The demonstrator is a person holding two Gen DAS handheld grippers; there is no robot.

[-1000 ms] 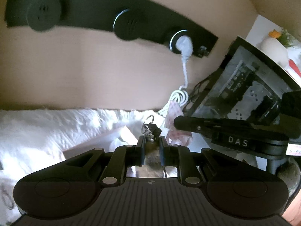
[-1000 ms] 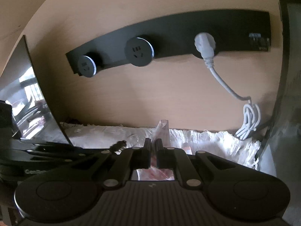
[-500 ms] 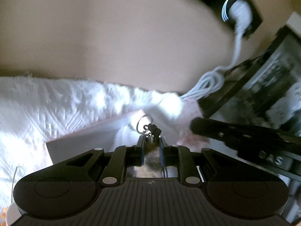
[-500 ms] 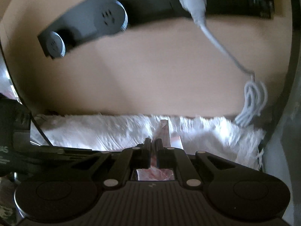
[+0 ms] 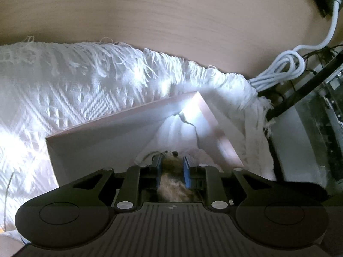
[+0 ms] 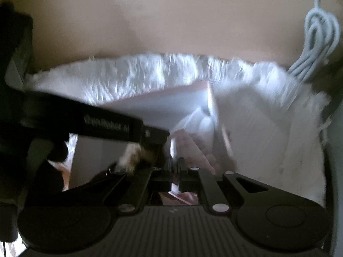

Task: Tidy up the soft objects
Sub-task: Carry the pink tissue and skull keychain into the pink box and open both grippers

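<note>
Change since a second ago: both cameras tipped down; socket strip gone from the top of both views, fringed white cloth (image 5: 90, 90) and pale pink box (image 5: 120, 132) now filling the middle.
Keyring: metal ring and clasp, seen poking up past the left fingertips a second ago, no longer visible there; only a furry tip showing.
Left gripper (image 5: 171, 165): down low over the open box, blue-padded jaws narrowly apart and pinching a tan-brown furry toy (image 5: 170, 184) between them.
Furry toy, right view: fuzzy white-and-brown tuft (image 6: 134, 157) hanging beneath the left gripper's black body (image 6: 107, 124), just left of the right fingertips.
Right gripper (image 6: 176, 167): jaws almost touching, clamped on a thin pinkish fabric piece (image 6: 188, 145), same grip as a second ago; view blurred, so fabric detail unclear.
Pink box: sitting on the white cloth, open side up, white crumpled material (image 5: 178, 132) in its far corner; both grippers right at its near edge.
White cloth: spread across the surface up to the tan wall (image 5: 171, 17), fringe along the far edge.
White cable (image 5: 285, 64): coiled bundle at the right end of the cloth, against the wall.
Right edge, left view: dark frame and clear panel (image 5: 317, 128), standing beside the cloth.
</note>
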